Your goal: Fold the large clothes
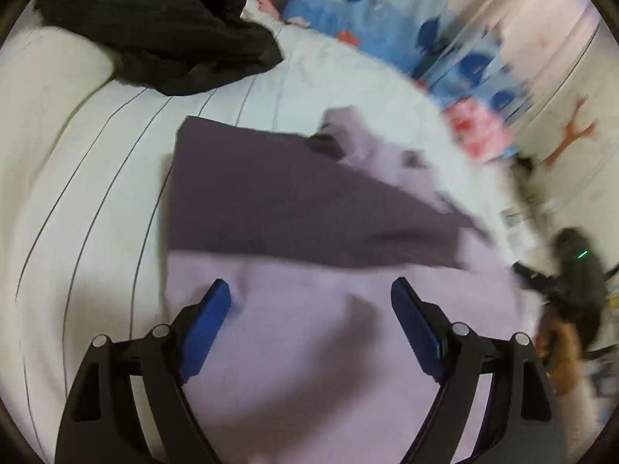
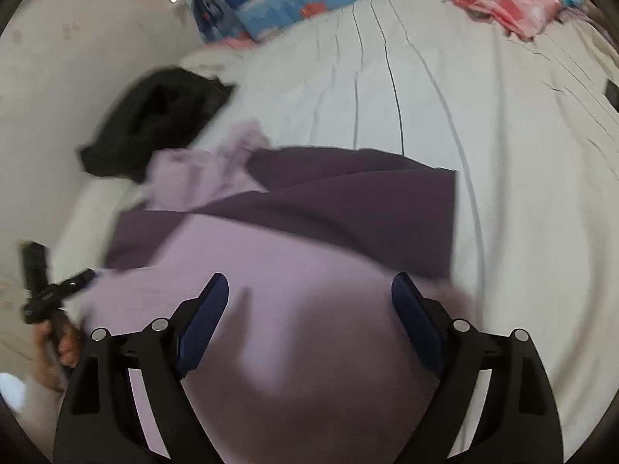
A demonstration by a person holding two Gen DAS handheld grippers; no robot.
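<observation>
Tools, left tool [image 1: 309, 297] and right tool [image 2: 309, 294], hang spread wide over the purple garment [image 1: 309, 208] on the bed [image 1: 96, 193], gripping nothing.

- Lilac garment [image 1: 309, 348]: near part hidden under the gripper frame and cut off by the bottom edge, in both wrist views; far right folds blurred.
- Right gripper [image 1: 576, 274]: seen from the left wrist at the right edge, smeared; finger spacing unreadable.
- Left gripper [image 2: 58, 286]: seen from the right wrist at the left edge, small and blurred, partly hidden.
- Black garment [image 2: 154, 123]: outline blurred; in the left wrist view cut off at the top.
- Whale-print bedding [image 1: 456, 46]: streaked, pattern unclear to the right.
- Pink cloth [image 1: 479, 127]: blurred, kind undeterminable.
</observation>
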